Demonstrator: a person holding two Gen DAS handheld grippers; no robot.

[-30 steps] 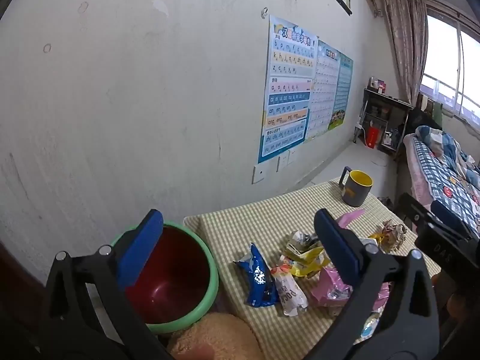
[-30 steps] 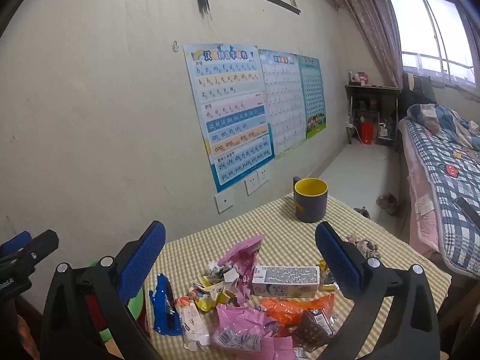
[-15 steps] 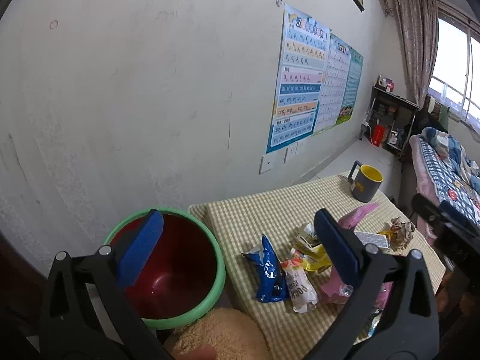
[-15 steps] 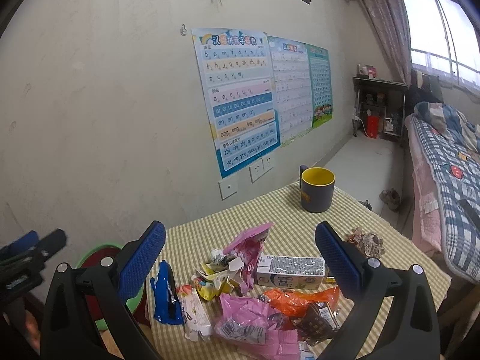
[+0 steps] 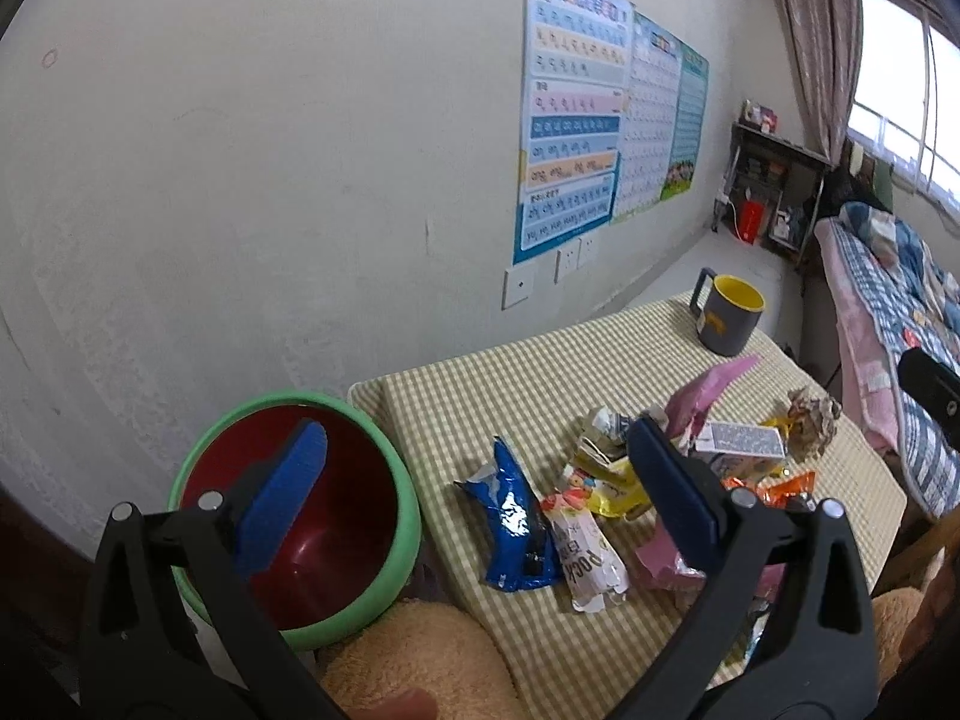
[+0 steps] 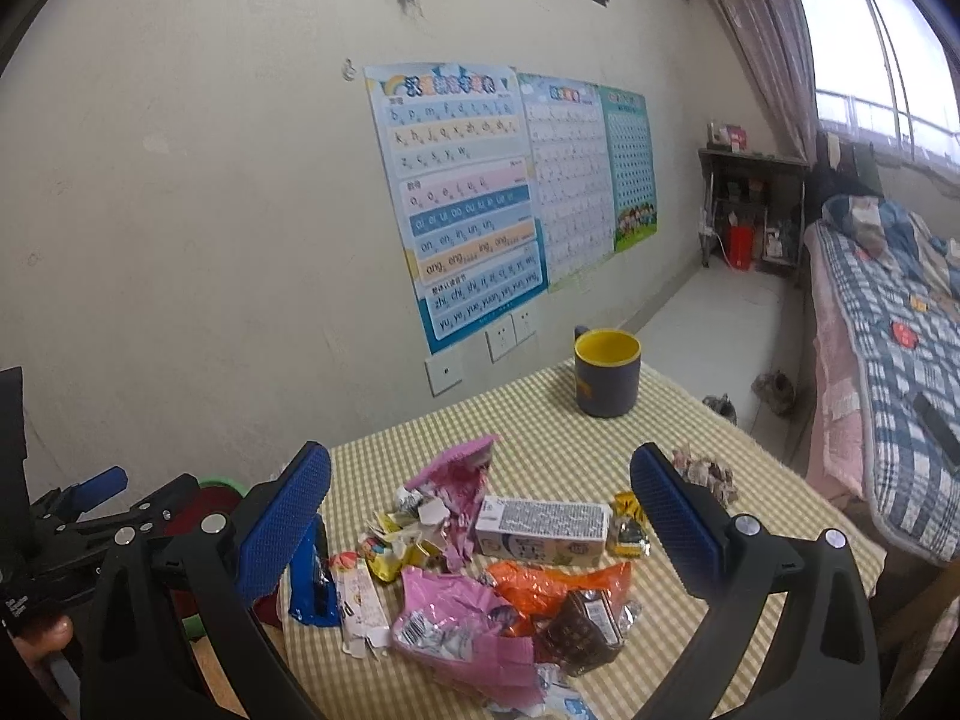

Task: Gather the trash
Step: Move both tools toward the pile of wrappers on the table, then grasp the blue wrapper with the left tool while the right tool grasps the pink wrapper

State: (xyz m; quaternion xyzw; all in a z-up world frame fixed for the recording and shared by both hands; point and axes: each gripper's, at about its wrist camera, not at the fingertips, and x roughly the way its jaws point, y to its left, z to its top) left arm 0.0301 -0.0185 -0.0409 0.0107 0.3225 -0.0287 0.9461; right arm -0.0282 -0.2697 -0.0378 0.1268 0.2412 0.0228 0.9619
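Hand-held gripper [image 6: 480, 516] above wrapper pile [image 6: 480, 576].

Soft daylight from the window [image 6: 888, 60] (glaring white); fisheye-bent edges.

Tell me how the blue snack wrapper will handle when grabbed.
The blue wrapper looks crinkled and torn open, so probably floppy and light. Its glossy foil may slip between the pads. It lies flat on the checked tablecloth, so pinching an edge seems easiest.

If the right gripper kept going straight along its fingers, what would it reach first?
Probably the white carton lying on its side in the wrapper pile, which sits between the open right gripper fingers in its own view. Depth is unclear; the pink wrapper may come first.
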